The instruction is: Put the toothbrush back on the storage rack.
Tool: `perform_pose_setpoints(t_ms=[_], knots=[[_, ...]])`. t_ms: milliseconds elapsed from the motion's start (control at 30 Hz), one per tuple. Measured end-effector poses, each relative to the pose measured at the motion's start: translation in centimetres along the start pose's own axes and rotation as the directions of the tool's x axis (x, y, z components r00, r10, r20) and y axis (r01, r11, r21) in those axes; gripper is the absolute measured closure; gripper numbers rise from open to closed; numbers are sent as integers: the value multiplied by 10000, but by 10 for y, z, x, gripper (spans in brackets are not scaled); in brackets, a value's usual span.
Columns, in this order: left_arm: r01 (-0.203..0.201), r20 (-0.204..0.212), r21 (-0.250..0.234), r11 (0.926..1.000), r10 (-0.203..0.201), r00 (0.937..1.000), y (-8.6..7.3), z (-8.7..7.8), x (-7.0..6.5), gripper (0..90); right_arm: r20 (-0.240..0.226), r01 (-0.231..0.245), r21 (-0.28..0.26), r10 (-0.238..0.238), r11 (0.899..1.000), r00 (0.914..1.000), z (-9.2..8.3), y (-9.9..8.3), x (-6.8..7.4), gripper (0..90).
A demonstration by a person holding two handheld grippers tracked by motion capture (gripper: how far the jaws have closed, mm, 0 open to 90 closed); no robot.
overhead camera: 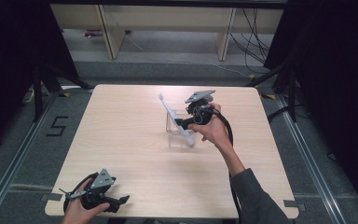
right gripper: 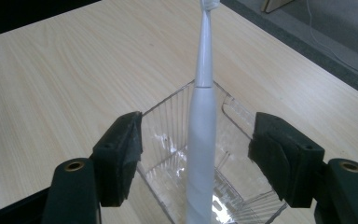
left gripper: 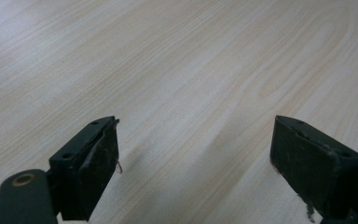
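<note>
Pale wood-grain covers the table (overhead camera: 121,140), which stands on a grey floor with dark curtains at both sides and light shelving behind. Toward the right half of the table, closer to the far edge than the near one, sits a clear plastic cup (overhead camera: 177,128) with ribbed walls, and a white electric toothbrush (overhead camera: 175,117) leans in it. In the high view the toothbrush runs on a slant, its thick handle end low at the near right side of the cup and its bristled head rising toward the far left. The right gripper (overhead camera: 182,123) is just beside the cup on its right side, held by the right hand (overhead camera: 212,130). In the right gripper view its jaws stand wide apart with the toothbrush handle (right gripper: 200,154) between them, touching neither jaw, and the long axis of the toothbrush runs straight away from the camera, head farthest. So the toothbrush lies directly ahead of this gripper and in line with it; a grasp would likely call only for the jaws to come together on the handle. The left gripper (overhead camera: 114,201) rests at the near left corner of the table in the left hand (overhead camera: 77,212), well apart from the cup, its jaws spread over bare wood and holding nothing. The right hand is plainly the nearer one.
</note>
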State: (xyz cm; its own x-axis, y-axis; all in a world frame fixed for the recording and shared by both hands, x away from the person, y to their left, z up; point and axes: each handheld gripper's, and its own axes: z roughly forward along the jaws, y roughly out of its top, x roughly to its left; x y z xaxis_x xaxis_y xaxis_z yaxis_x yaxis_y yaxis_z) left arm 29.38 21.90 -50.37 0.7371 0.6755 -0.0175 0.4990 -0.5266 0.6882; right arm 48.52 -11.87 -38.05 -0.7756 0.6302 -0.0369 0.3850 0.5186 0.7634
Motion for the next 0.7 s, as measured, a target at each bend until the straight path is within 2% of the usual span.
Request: perform_pose_setpoints(t_ms=[67,133,300,333,400,433,467,700], knots=[[-16,37,19,10000,16,10000,0,0,1,150,-28,-21,31,21,10000,10000,-3,0,1,337],[-36,44,58,10000,36,10000,0,0,1,150,31,-87,-170,88,9998,10000,-3,-2,2,336],[-74,36,94,9999,73,10000,0,0,1,150,-36,12,-112,-12,9999,10000,-6,-3,4,334],[-55,26,37,10000,55,10000,0,1,1,150,-36,-223,-61,223,9997,9997,-9,-4,6,333],[-6,30,19,10000,6,10000,0,0,1,150,-23,-270,18,270,9996,9996,-11,-4,7,332],[-23,34,50,10000,23,10000,0,0,1,150,-138,33,-144,-35,9999,9999,-14,-4,6,332],[-23,34,50,10000,23,10000,0,0,1,150,-90,80,-276,-82,9996,9999,-14,-5,6,331],[-63,11,50,10000,63,10000,0,1,1,150,-140,37,-350,-42,9994,9999,-19,-11,8,329]])
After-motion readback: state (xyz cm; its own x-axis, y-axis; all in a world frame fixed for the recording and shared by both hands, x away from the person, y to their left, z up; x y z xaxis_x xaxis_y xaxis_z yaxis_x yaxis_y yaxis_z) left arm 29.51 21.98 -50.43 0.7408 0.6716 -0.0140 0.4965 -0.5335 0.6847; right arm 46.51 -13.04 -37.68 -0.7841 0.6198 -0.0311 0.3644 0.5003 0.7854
